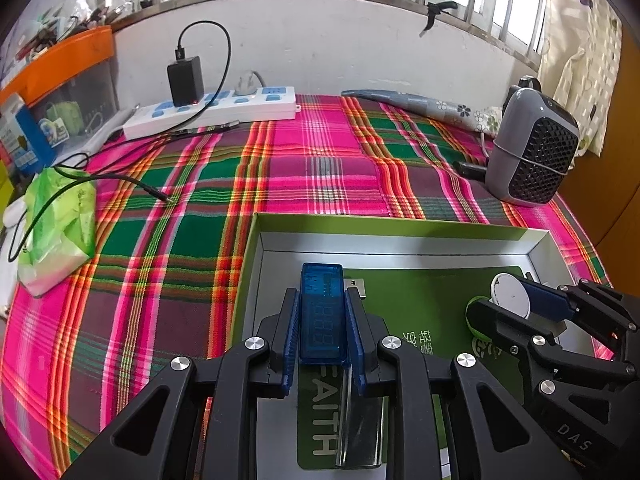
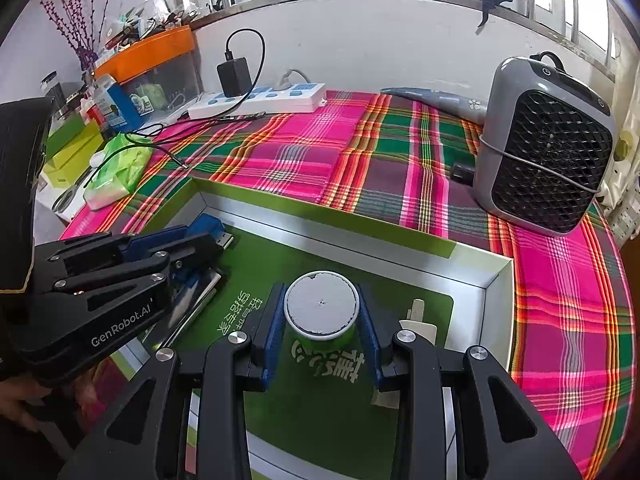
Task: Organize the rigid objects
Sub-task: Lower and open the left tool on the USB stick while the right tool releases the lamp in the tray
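Rigid objects are going into the green-lined box (image 1: 400, 234) on the plaid cloth (image 1: 280, 168), and we carry one in each gripper. Our left gripper (image 1: 322, 316) is closed on a blue USB meter (image 1: 322, 312), plug forward, over the box's left side. Our right gripper (image 2: 322, 316) is clamped around a small green canister with a white lid (image 2: 321, 306), near the right wall. We should lower each piece until it rests on the liner before opening, keep the canister upright, lay the meter flat beside the clear case (image 1: 358, 436), and keep the grippers apart.
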The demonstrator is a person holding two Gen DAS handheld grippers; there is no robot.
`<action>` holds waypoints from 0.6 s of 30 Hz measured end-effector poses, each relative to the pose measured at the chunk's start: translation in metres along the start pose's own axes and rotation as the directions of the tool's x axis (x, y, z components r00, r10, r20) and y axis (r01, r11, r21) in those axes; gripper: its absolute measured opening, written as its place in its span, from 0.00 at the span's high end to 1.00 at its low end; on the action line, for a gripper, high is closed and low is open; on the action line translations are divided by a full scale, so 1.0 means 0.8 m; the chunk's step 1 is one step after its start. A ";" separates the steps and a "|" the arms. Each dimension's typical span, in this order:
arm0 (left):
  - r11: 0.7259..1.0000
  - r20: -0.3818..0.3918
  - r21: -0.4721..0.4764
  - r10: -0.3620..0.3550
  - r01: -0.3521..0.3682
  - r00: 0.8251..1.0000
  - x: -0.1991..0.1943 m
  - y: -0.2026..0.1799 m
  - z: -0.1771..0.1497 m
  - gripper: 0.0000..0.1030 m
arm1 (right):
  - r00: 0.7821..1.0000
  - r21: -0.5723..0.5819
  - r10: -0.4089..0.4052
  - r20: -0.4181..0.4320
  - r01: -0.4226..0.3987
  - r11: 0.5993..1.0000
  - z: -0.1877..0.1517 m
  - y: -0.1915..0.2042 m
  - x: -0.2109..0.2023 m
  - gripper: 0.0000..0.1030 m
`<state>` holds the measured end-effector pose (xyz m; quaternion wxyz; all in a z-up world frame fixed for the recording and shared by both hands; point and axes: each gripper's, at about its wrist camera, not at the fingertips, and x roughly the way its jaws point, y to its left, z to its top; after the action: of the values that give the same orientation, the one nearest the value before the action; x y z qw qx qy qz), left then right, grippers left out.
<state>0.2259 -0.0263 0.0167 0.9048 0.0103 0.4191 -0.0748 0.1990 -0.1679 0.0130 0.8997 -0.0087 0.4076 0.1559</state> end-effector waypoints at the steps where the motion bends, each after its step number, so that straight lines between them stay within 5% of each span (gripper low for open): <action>1: 1.000 0.000 0.000 0.000 0.000 1.000 0.000 0.000 0.000 0.79 | 1.000 0.000 0.000 0.000 0.000 1.000 0.000 0.000 0.000 0.66; 18: 1.000 0.005 -0.002 -0.001 0.001 1.000 -0.005 0.000 -0.002 0.74 | 1.000 0.000 -0.001 0.009 0.001 1.000 -0.001 0.000 -0.003 0.66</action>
<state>0.2228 -0.0255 0.0186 0.9058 0.0089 0.4171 -0.0747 0.1971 -0.1685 0.0141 0.9017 -0.0083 0.4034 0.1554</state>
